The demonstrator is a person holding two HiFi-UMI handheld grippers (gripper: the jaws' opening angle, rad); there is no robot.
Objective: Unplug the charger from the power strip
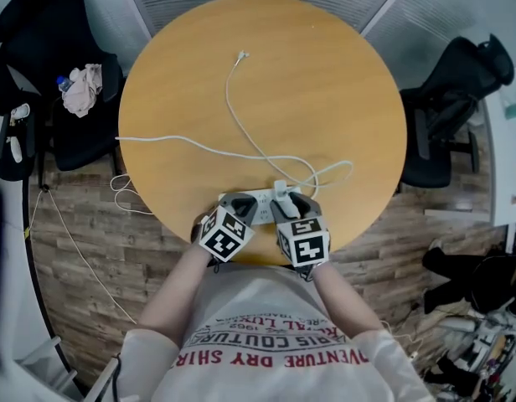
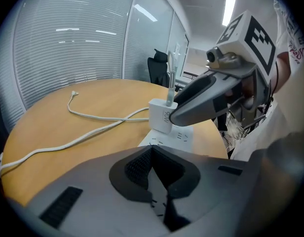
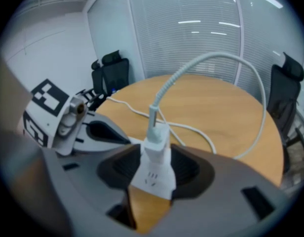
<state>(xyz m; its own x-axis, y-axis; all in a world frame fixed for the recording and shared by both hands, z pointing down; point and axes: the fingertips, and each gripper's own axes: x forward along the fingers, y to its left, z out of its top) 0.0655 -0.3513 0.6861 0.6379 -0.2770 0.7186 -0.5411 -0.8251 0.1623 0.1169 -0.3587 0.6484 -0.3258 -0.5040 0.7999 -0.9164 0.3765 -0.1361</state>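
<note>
The left tongs (image 2: pixel 153 152) tilt down at the near edge of the table (image 1: pixel 325 74), closed on the left end of the power strip (image 1: pixel 263 198). Just right of them, the charger (image 3: pixel 156 154) stands plugged into the strip. It sits between the spread jaws of the right tongs (image 1: pixel 288 201), which also angle down, pads clear of it.

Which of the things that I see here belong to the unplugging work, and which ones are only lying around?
For the job:
- charger
- charger's cable
- power strip

Only lying about:
- black chairs
- crumpled cloth on the left chair
</note>
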